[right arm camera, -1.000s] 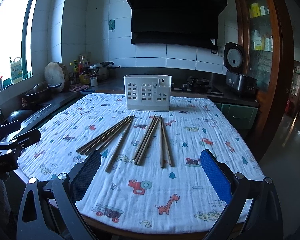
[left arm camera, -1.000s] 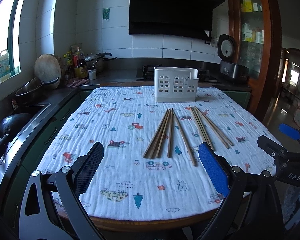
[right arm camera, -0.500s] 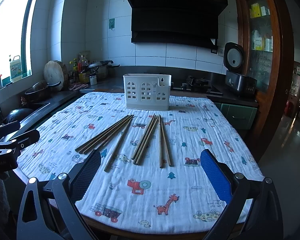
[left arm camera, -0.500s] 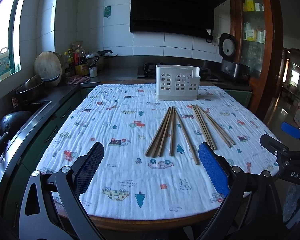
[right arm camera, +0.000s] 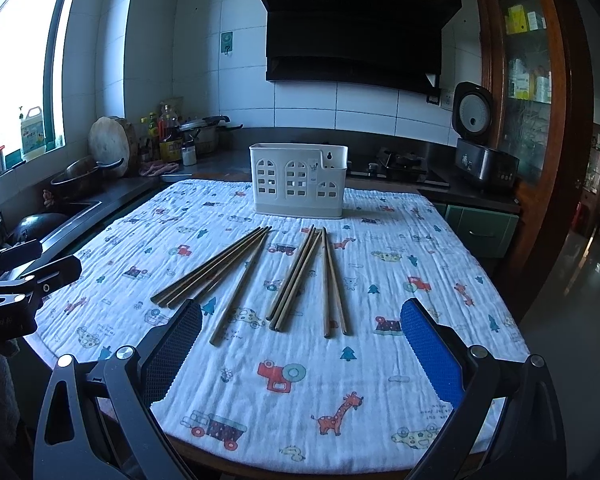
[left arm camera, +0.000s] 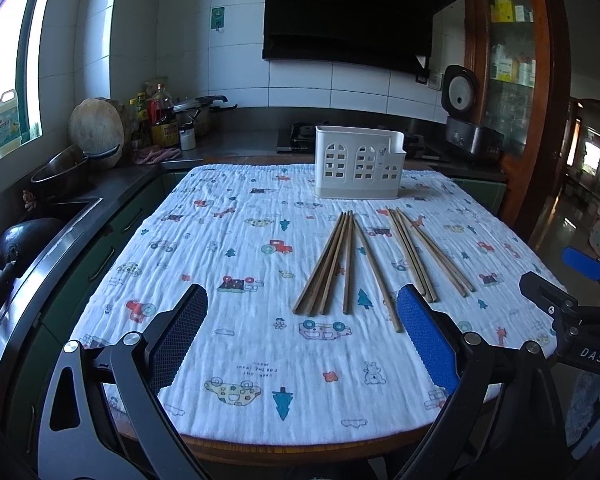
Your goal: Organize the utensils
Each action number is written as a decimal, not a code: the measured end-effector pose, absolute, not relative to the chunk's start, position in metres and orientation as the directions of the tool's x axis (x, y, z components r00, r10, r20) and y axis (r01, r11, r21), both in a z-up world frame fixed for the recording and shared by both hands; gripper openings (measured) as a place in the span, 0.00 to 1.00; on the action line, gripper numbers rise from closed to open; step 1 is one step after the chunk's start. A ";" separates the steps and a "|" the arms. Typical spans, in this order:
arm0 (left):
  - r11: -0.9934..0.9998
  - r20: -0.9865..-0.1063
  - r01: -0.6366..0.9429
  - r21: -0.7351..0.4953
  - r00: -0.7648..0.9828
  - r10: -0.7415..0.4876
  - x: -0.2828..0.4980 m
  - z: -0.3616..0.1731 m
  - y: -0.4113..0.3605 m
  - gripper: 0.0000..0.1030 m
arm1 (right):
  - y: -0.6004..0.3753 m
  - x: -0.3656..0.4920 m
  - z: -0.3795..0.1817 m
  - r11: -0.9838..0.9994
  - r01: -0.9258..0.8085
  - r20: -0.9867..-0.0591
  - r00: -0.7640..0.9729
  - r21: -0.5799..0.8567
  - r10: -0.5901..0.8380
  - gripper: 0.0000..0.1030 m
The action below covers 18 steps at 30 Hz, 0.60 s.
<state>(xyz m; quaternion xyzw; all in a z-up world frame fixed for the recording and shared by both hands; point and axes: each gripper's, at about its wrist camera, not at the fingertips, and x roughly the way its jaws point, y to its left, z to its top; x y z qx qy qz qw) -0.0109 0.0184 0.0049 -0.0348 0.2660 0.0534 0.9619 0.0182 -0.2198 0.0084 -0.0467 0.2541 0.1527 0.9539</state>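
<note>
Both jaws are held wide open with nothing between them. The left gripper (left arm camera: 302, 334) is poised above the near edge of the table (left arm camera: 300, 446), and the right gripper (right arm camera: 302, 342) is poised above the same edge further to the right; neither is in contact with anything.

A printed cloth (left arm camera: 236, 264) is spread over the table. Wooden chopsticks are laid on it in loose bundles, well apart from the grippers' pads. In the left wrist view, one bundle (left arm camera: 332, 264) is fanned toward the near edge, a single stick (left arm camera: 376, 276) lies just beside it, and a second bundle (left arm camera: 424, 256) is placed further right. In the right wrist view, these are seen as a left bundle (right arm camera: 212, 266), a lone stick (right arm camera: 240, 288), and a right group (right arm camera: 308, 276).

A white slotted holder (left arm camera: 359, 168) is set upright near the far edge of the table, beyond the chopstick tips.
</note>
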 end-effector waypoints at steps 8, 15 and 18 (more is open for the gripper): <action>0.993 -0.533 -0.113 -0.044 0.843 0.073 0.002 0.003 0.019 0.92 | -0.218 0.031 0.009 0.947 -0.319 -0.516 0.815 -0.019 0.264 0.94; 0.994 -0.562 -0.105 -0.043 0.824 0.063 0.020 -0.001 0.019 0.92 | -0.216 0.048 0.005 0.947 -0.322 -0.543 0.798 -0.020 0.260 0.94; 0.994 -0.576 -0.103 -0.044 0.815 0.059 0.029 -0.003 0.019 0.92 | -0.217 0.057 0.001 0.946 -0.324 -0.559 0.787 -0.015 0.260 0.94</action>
